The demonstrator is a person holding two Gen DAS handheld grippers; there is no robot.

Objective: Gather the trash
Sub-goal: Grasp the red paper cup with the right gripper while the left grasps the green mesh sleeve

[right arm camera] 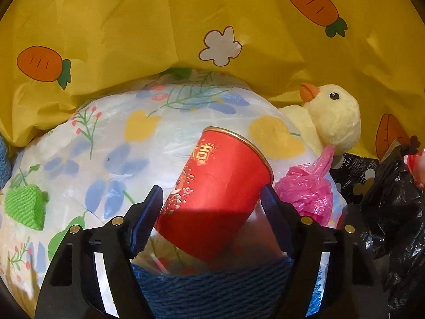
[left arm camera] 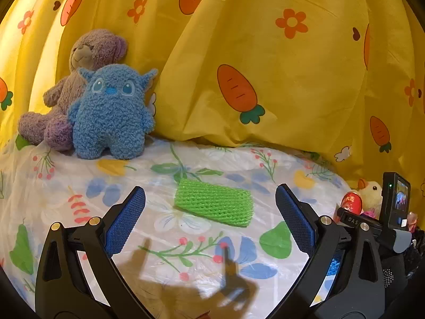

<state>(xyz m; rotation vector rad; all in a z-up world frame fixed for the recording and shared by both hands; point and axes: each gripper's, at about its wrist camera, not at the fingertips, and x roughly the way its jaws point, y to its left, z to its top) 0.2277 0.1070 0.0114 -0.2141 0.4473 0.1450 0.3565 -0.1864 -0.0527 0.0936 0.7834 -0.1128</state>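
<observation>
Our right gripper pinches the tilted red paper cup; left gripper spread wide before green foam net; pink bag beside cup.

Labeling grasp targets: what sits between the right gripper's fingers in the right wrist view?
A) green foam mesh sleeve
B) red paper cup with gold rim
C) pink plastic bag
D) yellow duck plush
B: the tilted red paper cup with gold rim fills the gap of the right gripper, while the green foam mesh sleeve lies far left on the floral sheet.
</observation>
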